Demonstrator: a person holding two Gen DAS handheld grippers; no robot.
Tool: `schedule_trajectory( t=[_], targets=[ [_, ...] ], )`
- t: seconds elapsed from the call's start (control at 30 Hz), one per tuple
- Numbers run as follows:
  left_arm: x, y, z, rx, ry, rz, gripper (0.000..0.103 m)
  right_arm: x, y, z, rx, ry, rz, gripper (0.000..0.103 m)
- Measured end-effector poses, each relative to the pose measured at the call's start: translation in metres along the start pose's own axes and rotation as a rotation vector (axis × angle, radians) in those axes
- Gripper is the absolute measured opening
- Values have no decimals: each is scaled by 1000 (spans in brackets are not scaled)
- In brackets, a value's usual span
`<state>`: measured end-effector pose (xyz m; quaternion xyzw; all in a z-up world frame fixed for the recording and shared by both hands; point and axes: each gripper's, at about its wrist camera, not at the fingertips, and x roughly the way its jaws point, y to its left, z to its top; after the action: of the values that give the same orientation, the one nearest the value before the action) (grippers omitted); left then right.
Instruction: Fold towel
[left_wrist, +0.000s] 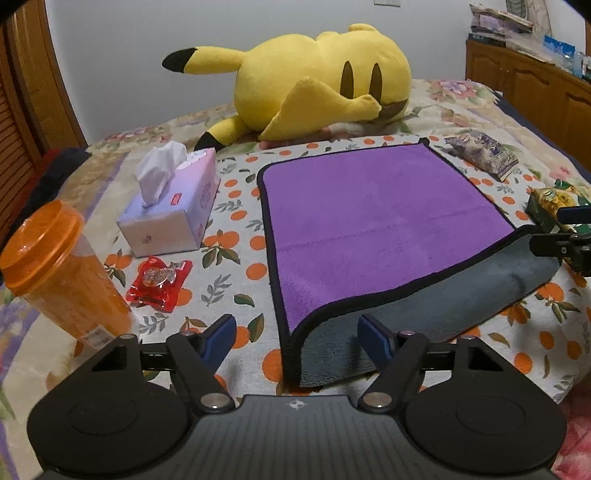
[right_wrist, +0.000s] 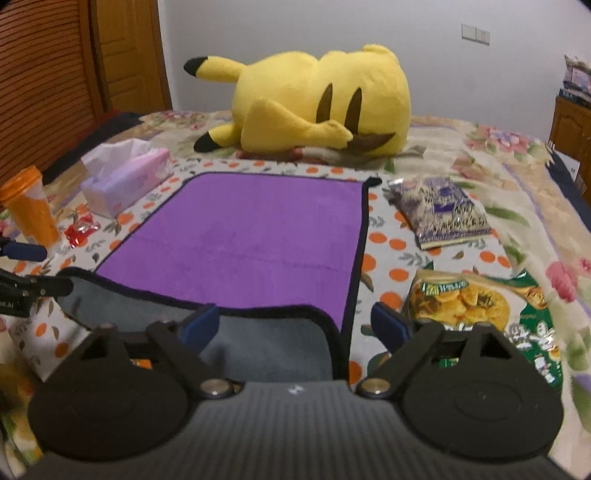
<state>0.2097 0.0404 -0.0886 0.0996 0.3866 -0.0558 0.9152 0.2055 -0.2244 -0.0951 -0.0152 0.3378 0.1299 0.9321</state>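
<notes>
A purple towel (left_wrist: 376, 218) with black trim lies flat on the orange-print cloth; its near edge is turned over and shows the grey underside (left_wrist: 417, 314). It also shows in the right wrist view (right_wrist: 251, 236), grey flap (right_wrist: 258, 339) nearest. My left gripper (left_wrist: 297, 338) is open, its fingers either side of the towel's near left corner. My right gripper (right_wrist: 295, 326) is open, its fingers either side of the near right corner. Neither holds the towel. The right gripper also shows at the right edge of the left wrist view (left_wrist: 569, 236).
A yellow plush toy (left_wrist: 314, 85) lies behind the towel. A tissue box (left_wrist: 173, 206), an orange cup (left_wrist: 62, 273) and a red candy packet (left_wrist: 159, 280) stand to its left. A purple snack bag (right_wrist: 439, 210) and a green chip bag (right_wrist: 476, 302) lie to its right.
</notes>
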Motion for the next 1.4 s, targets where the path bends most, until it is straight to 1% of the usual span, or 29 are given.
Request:
schedule_trajectory(
  t=[0.17,0.3,0.4,0.47,0.57,0.9,0.97,1.03,1.1,1.17,1.23,1.27,1.3,1.33,1.4],
  targets=[
    [11,4,-1,-6,23,-16,70,10,-4,-2,5,34,7,87],
    [16,9,-2,-26,40,-37,68,18,-7,-5,9,75,23,82],
    [18,11,-4,-40,54,-55,63,22,-9,-7,12,98,34,77],
    [20,11,-5,-44,66,-68,57,23,-9,-8,14,108,42,75],
    [22,9,-7,-41,85,-85,51,25,-10,-8,14,118,51,70],
    [21,8,-9,-48,91,-112,37,23,-9,-7,-1,126,63,47],
    [21,7,-9,-45,91,-118,32,23,-9,-6,-2,125,61,41],
    [20,5,-9,-40,88,-122,29,23,-10,-6,-6,126,59,29],
    [19,4,-9,-35,84,-123,24,23,-10,-6,-10,126,54,24],
    [18,4,-9,-33,81,-128,17,22,-10,-6,-15,126,54,22],
    [17,4,-8,-31,73,-134,12,22,-10,-6,-17,125,58,20],
    [15,3,-8,-30,66,-136,11,22,-11,-6,-19,124,58,19],
    [14,3,-7,-28,60,-138,11,22,-10,-6,-21,123,57,16],
    [13,2,-7,-26,53,-139,10,22,-10,-6,-23,122,59,10],
    [10,1,-6,-18,36,-140,9,22,-11,-5,-24,119,62,9]
  ],
)
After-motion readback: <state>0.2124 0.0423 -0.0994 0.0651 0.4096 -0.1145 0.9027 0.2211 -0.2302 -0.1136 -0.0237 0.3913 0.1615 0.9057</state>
